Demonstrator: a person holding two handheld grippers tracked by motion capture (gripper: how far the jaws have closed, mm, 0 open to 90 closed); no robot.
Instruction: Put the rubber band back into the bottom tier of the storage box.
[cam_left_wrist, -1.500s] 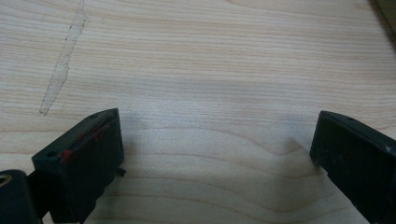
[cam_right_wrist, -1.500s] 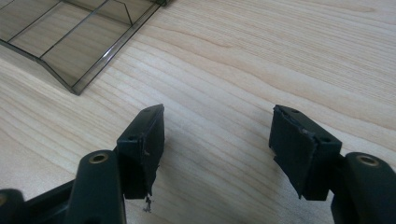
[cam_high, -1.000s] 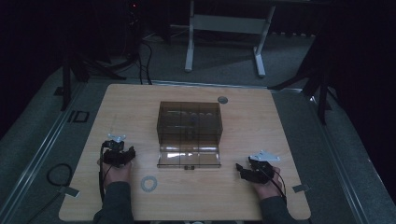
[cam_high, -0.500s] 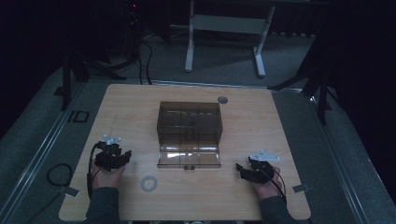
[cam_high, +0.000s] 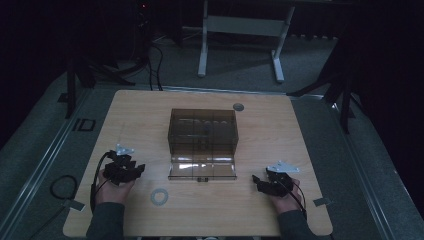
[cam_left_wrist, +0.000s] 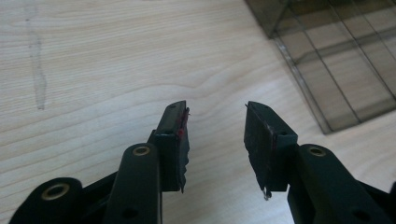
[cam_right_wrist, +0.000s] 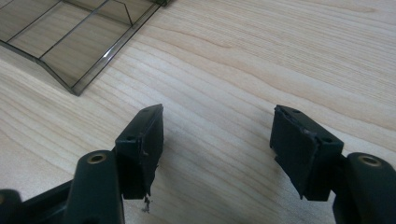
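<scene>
Leftward and nearer slides the left gripper (cam_high: 131, 169), away from the box (cam_high: 203, 132); the right gripper (cam_high: 263, 183) holds its place.
Both sets of jaws stand apart, holding nothing, the right's wider. Between them sits the box, its open flap (cam_high: 202, 168) nearest; the ring (cam_high: 160, 195), seemingly tape, lies closer to the left gripper.

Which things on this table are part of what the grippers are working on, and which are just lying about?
In the job:
- smoky clear plastic compartment box, its lid folded open toward the person
- left gripper, open, beside the box
- right gripper, open, beside the lid

Lying about:
- pale ring on the wooden table
- round grey disc at the far edge
</scene>
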